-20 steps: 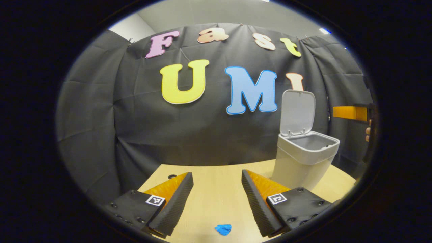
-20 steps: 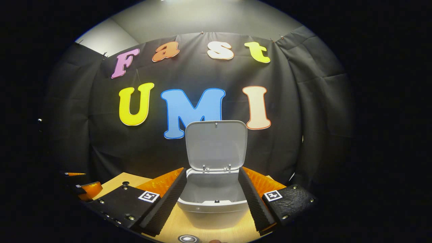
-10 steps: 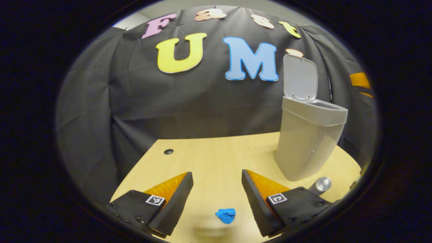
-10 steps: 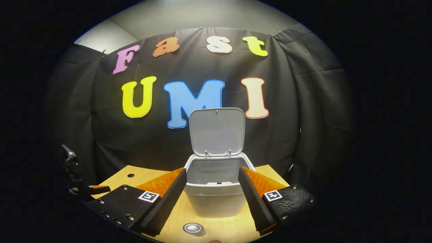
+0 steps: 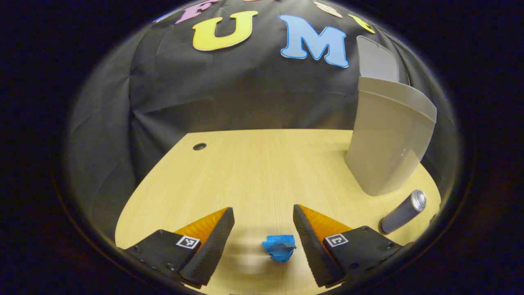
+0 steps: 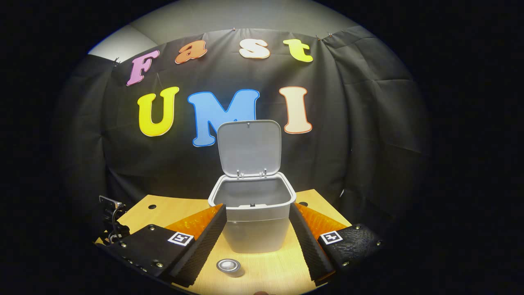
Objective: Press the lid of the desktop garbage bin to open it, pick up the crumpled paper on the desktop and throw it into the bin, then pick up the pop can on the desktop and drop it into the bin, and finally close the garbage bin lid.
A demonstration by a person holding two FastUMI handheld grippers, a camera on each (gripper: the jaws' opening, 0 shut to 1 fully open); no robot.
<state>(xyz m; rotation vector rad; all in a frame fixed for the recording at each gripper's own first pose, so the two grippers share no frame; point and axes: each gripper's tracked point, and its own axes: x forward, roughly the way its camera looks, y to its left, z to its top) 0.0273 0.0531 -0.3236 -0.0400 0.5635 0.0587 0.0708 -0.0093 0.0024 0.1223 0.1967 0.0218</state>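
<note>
The garbage bin (image 6: 253, 217) stands upright on the wooden desktop (image 5: 254, 164), its long axis vertical, and its lid (image 6: 249, 148) is swung up and back on the rear hinges so the inside of the lid faces the right gripper view. In the left gripper view the bin sits at the right, seen from the side. The pop can (image 5: 402, 212) lies on its side just in front of the bin's base, long axis running diagonally with its silver top pointing up and to the right in that view; in the right gripper view the can shows end-on, close before the bin. The crumpled paper (image 5: 279, 247), a small blue wad with no clear long axis, rests on the desktop.

The left gripper (image 5: 263, 223) is spread wide, its fingers well apart and holding nothing; the paper lies between them, nearer the right-hand finger but touching neither as far as can be seen. The right gripper (image 6: 258, 231) is also spread wide and empty, its fingers framing the bin's lower body without a clear touch. The left gripper also appears at the left edge of the right gripper view.

Compared with half a second ago, the left gripper has tipped down and come closer to the paper, which now sits higher between its fingers, and the can is in fuller view. The right gripper has drawn back from the bin, showing more desktop.
</note>
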